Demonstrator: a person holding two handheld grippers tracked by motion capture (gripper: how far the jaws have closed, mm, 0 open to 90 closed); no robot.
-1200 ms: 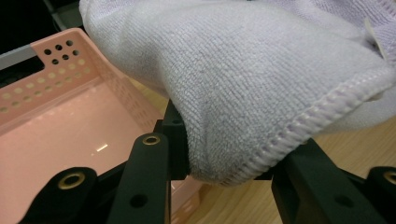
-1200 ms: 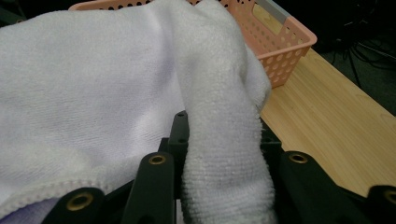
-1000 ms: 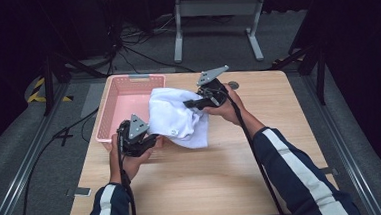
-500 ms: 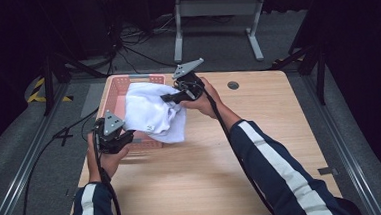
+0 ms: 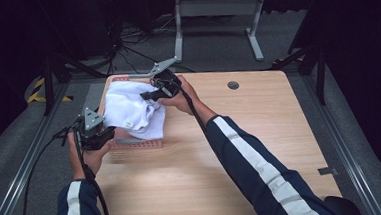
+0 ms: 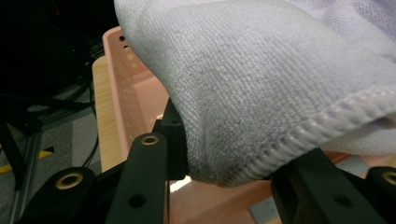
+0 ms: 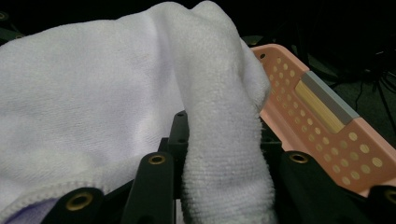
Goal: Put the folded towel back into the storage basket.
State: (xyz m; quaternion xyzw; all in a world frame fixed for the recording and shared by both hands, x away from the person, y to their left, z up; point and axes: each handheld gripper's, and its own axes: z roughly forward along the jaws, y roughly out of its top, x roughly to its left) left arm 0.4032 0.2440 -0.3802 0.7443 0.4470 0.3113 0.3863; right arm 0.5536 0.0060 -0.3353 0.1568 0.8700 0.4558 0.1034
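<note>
Wooden table (image 5: 261, 148), dark room. Pink perforated basket (image 5: 135, 143) under white towel (image 5: 131, 108); left gripper (image 5: 105, 135) and right gripper (image 5: 150, 96) each clamp towel fold. Since earlier frame, towel carried left over basket.

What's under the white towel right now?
The pink perforated basket sits under the white towel, which both grippers hold up. The towel covers the basket's inside, so its contents cannot be seen.

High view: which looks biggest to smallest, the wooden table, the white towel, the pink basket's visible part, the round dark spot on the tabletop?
1. Light wooden table.
2. White terry towel.
3. Pink perforated plastic basket, mostly covered by the towel, so only its visible part is ranked.
4. Round dark spot.
</note>
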